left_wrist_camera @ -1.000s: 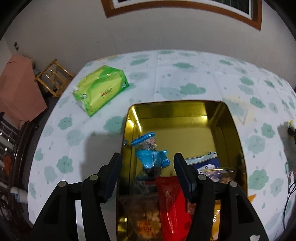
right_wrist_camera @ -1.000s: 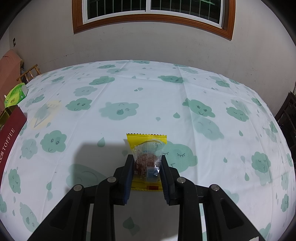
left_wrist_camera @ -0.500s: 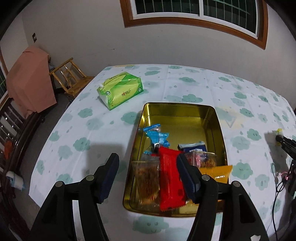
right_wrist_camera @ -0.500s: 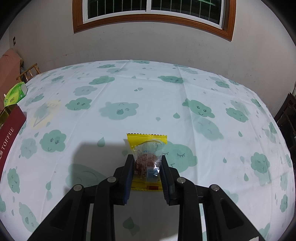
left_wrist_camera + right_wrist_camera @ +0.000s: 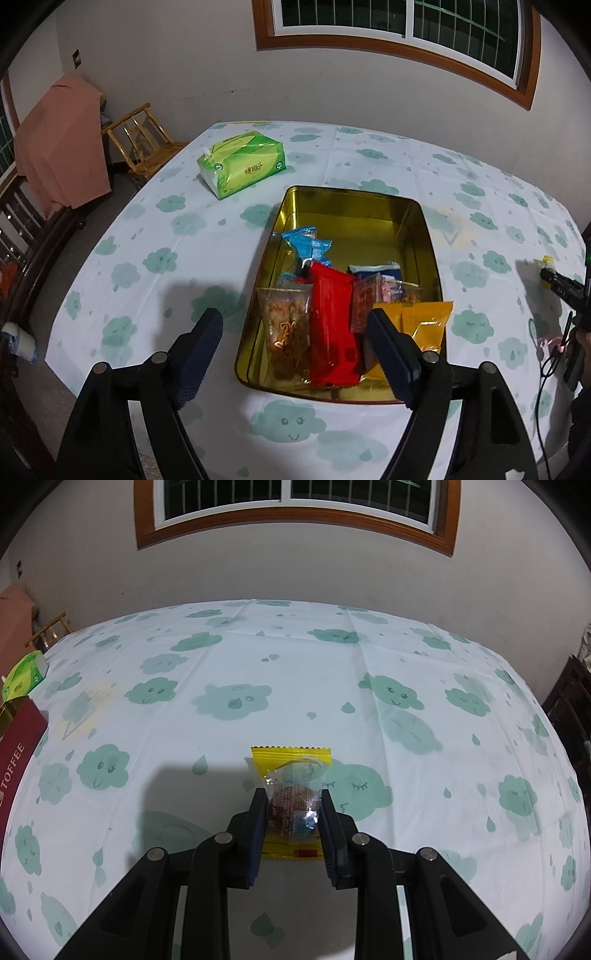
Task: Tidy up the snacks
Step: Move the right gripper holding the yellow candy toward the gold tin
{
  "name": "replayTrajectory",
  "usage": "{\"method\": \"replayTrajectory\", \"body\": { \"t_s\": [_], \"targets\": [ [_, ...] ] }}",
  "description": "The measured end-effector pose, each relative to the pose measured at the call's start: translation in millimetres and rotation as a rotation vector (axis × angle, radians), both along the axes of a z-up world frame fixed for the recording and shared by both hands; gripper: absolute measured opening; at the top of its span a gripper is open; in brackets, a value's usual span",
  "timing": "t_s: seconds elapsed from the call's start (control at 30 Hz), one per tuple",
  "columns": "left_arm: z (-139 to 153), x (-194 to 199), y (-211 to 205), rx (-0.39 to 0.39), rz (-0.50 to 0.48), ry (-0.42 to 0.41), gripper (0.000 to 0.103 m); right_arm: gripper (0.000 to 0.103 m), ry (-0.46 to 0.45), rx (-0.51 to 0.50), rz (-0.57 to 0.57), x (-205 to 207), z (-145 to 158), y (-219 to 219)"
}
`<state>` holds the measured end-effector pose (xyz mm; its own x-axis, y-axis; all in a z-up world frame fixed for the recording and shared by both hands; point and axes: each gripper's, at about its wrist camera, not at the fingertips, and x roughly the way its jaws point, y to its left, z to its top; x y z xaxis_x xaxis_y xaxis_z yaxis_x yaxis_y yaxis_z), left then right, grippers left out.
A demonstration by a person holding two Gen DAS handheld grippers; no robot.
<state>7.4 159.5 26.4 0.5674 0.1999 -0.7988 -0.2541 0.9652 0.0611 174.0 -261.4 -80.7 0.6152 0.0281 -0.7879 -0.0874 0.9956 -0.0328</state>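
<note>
A gold tin (image 5: pixel 424 236) sits on the cloud-print tablecloth and holds several snack packets, among them a red packet (image 5: pixel 332 325), a clear bag of crackers (image 5: pixel 286 325), blue packets (image 5: pixel 306 245) and yellow packets (image 5: pixel 424 317). My left gripper (image 5: pixel 295 328) is open and empty, above the tin's near end. My right gripper (image 5: pixel 293 805) is shut on a yellow and clear snack packet (image 5: pixel 291 797) that rests on the table. The right gripper also shows at the right edge of the left wrist view (image 5: pixel 554 280).
A green tissue pack (image 5: pixel 242 164) lies beyond the tin on the left. The tin's red outer wall (image 5: pixel 18 753) marked TOFFEE is at the left edge of the right wrist view. A wooden chair (image 5: pixel 140 144) stands past the table's far left corner.
My left gripper has pulled back and up from inside the tin, so the whole tin now shows. My right gripper and its packet have stayed in place.
</note>
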Motion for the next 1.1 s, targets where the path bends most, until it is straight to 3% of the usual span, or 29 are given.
{"method": "replayTrajectory", "body": {
  "t_s": [0.33, 0.53, 1.1],
  "targets": [
    [-2, -12, 0, 0.065, 0.013, -0.011, 0.08, 0.026, 0.018, 0.002, -0.057, -6, 4, 3],
    [-6, -16, 6, 0.059, 0.026, -0.013, 0.08, 0.026, 0.016, 0.002, -0.055, -20, 14, 7],
    [-12, -23, 24, 0.043, 0.064, -0.028, 0.082, 0.026, 0.01, 0.079, 0.061, -73, 60, 62]
  ]
}}
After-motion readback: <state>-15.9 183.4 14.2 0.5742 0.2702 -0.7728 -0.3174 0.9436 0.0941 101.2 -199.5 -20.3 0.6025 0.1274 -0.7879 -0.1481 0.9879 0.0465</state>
